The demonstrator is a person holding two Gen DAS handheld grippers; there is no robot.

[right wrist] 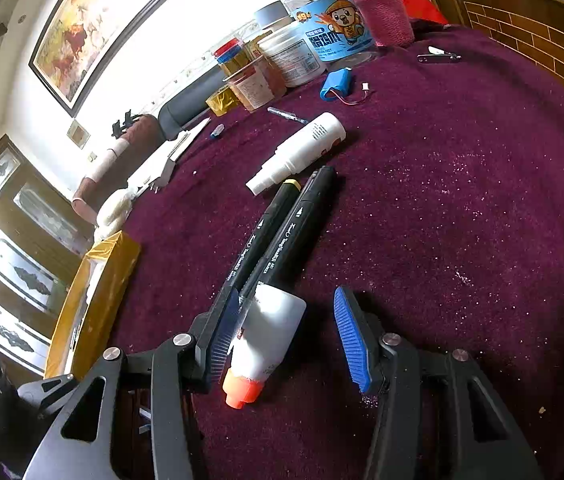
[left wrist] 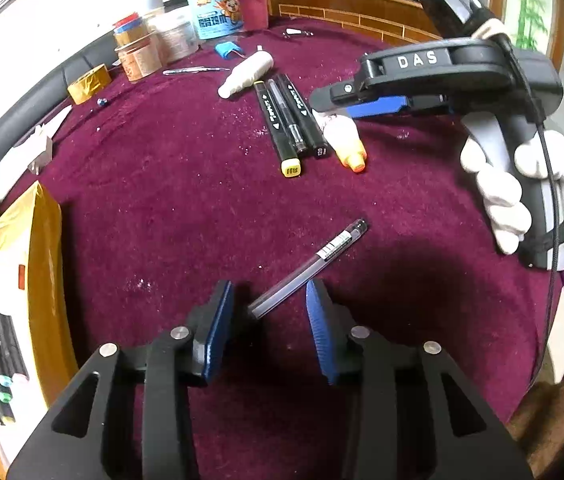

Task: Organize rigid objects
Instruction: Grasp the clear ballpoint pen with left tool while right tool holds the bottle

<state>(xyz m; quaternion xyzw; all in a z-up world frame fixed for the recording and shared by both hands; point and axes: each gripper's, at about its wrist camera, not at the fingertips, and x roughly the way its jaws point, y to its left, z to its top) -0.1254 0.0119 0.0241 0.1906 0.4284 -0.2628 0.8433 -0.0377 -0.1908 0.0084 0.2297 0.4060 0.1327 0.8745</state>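
Note:
In the left wrist view my left gripper is shut on a clear gel pen. The pen sits askew, its near end against the left pad and its barrel by the right pad's tip. A white-gloved hand holds my right gripper over a white tube with an orange cap. In the right wrist view the tube lies between the jaws of the right gripper. It touches the left pad and stands apart from the right pad, so this gripper is open. Two black markers and a white bottle lie beyond.
A yellow box holding several markers stands at the left edge of the maroon table. At the back are jars and tubs, a blue battery pack, a gold tape roll and a nail clipper.

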